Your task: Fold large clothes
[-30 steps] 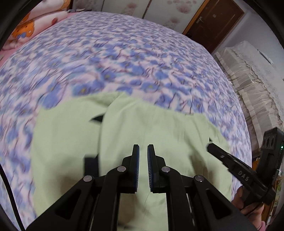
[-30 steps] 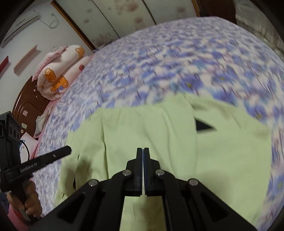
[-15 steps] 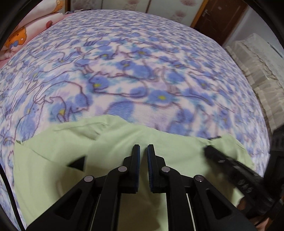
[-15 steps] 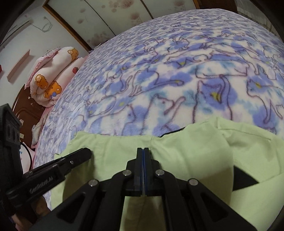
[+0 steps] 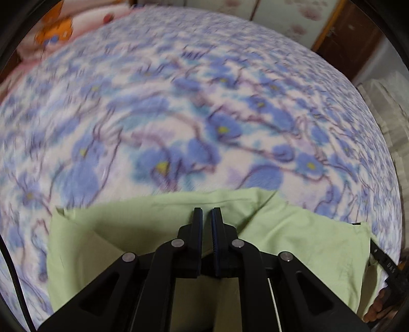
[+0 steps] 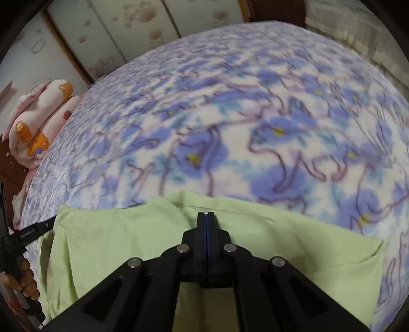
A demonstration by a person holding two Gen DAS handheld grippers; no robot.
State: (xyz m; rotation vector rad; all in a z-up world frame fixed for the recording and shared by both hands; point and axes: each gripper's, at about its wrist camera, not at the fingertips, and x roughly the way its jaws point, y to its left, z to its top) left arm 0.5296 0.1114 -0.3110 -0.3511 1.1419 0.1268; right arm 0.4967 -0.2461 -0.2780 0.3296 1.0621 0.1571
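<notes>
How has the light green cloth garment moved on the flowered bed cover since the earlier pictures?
Yes. The light green cloth garment now lies lower in the left wrist view, so more of the blue flowered bed cover shows beyond it.

Garment: plain pale green, no print.
Blanket: white ground with blue flowers, yellow centres and thin purple outlines that might be cats, though the blur makes that hard to say.
Rolled quilt: pale pink and cream with orange bear figures.
Left gripper: black, with blue-edged pads.
Right gripper: black, a blue line between its fingers.
Wall panels: cream with faded pink blossoms, brown wooden strips between.
</notes>
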